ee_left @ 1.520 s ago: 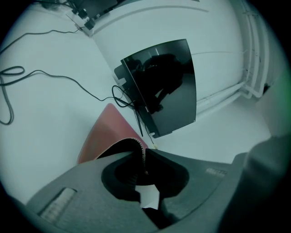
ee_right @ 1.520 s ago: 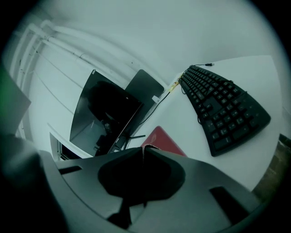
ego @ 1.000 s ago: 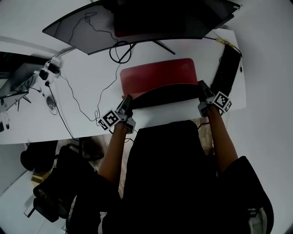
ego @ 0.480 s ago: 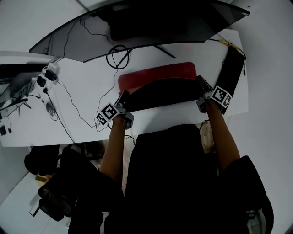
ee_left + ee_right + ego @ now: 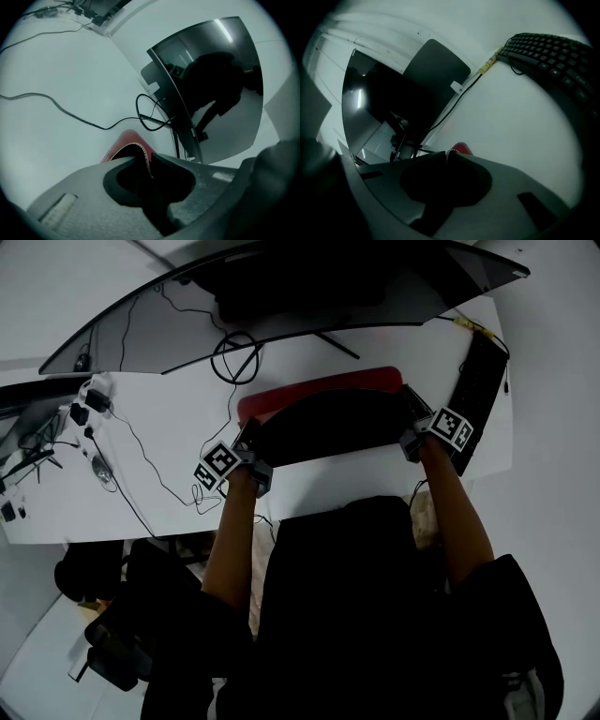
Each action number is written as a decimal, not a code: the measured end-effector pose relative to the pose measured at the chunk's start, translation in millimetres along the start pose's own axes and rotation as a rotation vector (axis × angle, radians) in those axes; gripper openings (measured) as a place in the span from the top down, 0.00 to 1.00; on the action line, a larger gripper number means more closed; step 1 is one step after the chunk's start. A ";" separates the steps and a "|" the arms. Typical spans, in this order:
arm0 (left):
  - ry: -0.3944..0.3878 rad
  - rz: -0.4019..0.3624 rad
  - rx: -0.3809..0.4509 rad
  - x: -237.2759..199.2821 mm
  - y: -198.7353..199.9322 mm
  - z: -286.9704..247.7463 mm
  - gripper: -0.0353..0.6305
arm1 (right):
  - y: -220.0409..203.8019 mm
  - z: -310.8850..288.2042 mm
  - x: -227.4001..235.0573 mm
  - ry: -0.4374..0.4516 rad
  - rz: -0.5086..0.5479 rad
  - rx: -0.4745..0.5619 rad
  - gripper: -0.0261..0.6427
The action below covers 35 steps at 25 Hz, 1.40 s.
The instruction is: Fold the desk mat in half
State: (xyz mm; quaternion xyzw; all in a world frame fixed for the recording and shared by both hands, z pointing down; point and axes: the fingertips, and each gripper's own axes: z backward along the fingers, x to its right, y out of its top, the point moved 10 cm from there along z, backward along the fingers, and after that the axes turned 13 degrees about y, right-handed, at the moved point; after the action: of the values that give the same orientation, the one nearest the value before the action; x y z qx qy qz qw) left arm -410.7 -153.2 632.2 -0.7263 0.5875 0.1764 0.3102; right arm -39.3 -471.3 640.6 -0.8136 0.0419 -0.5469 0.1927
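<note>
The desk mat [image 5: 319,385] is red on top and black underneath, and lies on the white desk [image 5: 159,442] in front of the monitor. Its near half is lifted and turned over, so the black underside [image 5: 328,427] covers most of the red; only a red strip shows along the far edge. My left gripper [image 5: 251,439] is shut on the flap's left corner, and my right gripper [image 5: 412,409] on its right corner. In the left gripper view the stitched mat corner [image 5: 129,140] sticks out between the jaws [image 5: 149,159]. In the right gripper view a red tip of mat [image 5: 461,149] shows beyond the closed jaws [image 5: 448,153].
A wide curved monitor [image 5: 281,296] stands just behind the mat, its stand and looped cables [image 5: 234,357] at the mat's far left. A black keyboard [image 5: 478,395] lies lengthwise at the right desk edge. A thin cable [image 5: 150,442] runs over the desk at the left.
Both grippers have carried the mat's near edge away from me toward the monitor and lower. The black flap now covers more of the red surface.
</note>
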 end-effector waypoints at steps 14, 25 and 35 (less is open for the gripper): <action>0.069 0.008 0.012 1.3 8.5 -20.3 0.85 | 7.3 -25.9 9.1 -0.049 -0.022 -0.022 0.91; 0.067 0.024 0.003 5.0 14.0 -26.9 0.83 | 10.9 -33.6 13.2 -0.077 -0.067 -0.034 0.89; 0.004 0.117 -0.038 -1.8 16.6 -28.4 0.78 | 10.9 -36.5 12.1 -0.078 -0.069 -0.031 0.87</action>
State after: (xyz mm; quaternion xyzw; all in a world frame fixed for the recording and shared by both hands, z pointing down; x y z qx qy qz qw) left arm -430.2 -172.5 650.5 -0.6967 0.6263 0.2038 0.2843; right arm -66.0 -494.5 659.2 -0.8382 0.0148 -0.5203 0.1627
